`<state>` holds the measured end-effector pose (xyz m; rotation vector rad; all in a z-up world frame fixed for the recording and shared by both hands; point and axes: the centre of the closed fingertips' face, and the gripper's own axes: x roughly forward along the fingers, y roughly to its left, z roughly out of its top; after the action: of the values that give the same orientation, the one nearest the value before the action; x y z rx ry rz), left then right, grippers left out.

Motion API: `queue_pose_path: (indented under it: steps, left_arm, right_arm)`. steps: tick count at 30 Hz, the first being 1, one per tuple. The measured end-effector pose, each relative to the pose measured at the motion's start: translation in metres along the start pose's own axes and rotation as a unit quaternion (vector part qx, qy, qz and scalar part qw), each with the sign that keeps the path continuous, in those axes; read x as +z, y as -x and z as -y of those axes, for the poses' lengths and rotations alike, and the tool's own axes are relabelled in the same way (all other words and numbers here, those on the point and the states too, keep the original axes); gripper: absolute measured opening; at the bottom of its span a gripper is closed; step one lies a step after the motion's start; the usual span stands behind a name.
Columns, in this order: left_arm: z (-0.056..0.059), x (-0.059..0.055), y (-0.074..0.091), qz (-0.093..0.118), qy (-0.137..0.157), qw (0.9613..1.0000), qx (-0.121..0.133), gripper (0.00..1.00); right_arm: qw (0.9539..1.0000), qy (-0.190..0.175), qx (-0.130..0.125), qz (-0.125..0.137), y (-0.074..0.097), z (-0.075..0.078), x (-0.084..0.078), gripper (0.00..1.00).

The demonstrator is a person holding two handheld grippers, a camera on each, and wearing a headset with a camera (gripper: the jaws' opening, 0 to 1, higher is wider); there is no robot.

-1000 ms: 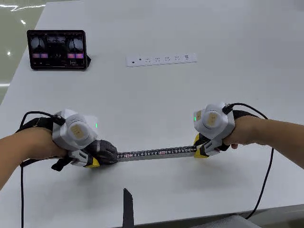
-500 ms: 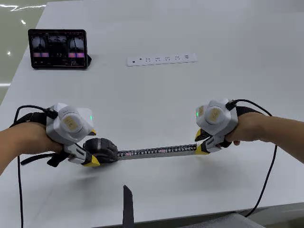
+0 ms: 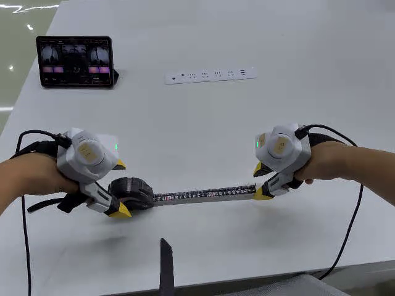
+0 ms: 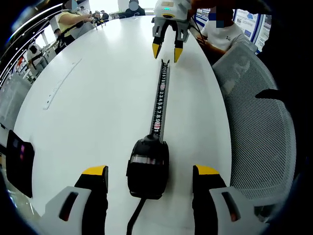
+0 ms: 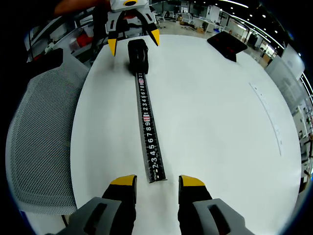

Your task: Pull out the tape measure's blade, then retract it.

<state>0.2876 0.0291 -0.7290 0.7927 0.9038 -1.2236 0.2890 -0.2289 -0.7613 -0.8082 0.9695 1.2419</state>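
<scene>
Looking down in the head view, we see the tape measure (image 3: 131, 192) lying on the white table (image 3: 203, 123) near its front edge, with its black case between the jaws of the left gripper (image 3: 121, 188). In the left gripper view those jaws stand spread, with bare table showing on either side of the case, so they pinch nothing. The blade (image 3: 203, 196) is drawn out and lies flat on the table, numbers up, running straight from the case to the right gripper (image 3: 259, 182). In the right gripper view the blade's end sits in the gap between the yellow tips; these jaws too are apart, and we see table between the blade and each tip. Farther back on the table rest a tablet (image 3: 74, 61) and a white power strip (image 3: 210, 76), well apart from the tape. A mesh chair (image 5: 39, 142) stands beside the table edge.
</scene>
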Motion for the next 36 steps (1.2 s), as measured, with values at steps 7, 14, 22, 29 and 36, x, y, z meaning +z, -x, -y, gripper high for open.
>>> queue_pose_path:
  steps: [7, 14, 22, 29, 36]
  left_arm:
    - [0.001, 0.003, 0.002, 0.012, 0.013, 0.9998, -0.004, 0.71]
    - [-0.001, 0.005, 0.005, 0.025, 0.034, 0.9991, -0.005, 0.75]
    - [-0.002, 0.005, 0.006, 0.03, 0.047, 0.9984, 0.0, 0.8]
    - [0.002, 0.003, 0.005, 0.032, 0.069, 0.9971, 0.001, 0.84]
    - [0.001, 0.011, 0.008, 0.085, 0.139, 0.9864, 0.023, 0.91]
  right_arm:
    - [1.0, -0.007, 0.001, 0.0, 0.002, -0.002, -0.001, 0.35]
    - [0.9998, -0.021, -0.002, 0.004, 0.002, -0.001, -0.002, 0.39]
    - [0.999, -0.039, -0.011, 0.02, 0.006, -0.001, 0.003, 0.43]
    - [0.9982, -0.053, -0.014, 0.025, 0.006, -0.004, -0.001, 0.46]
    - [0.9944, -0.088, -0.029, 0.05, 0.009, -0.004, -0.002, 0.56]
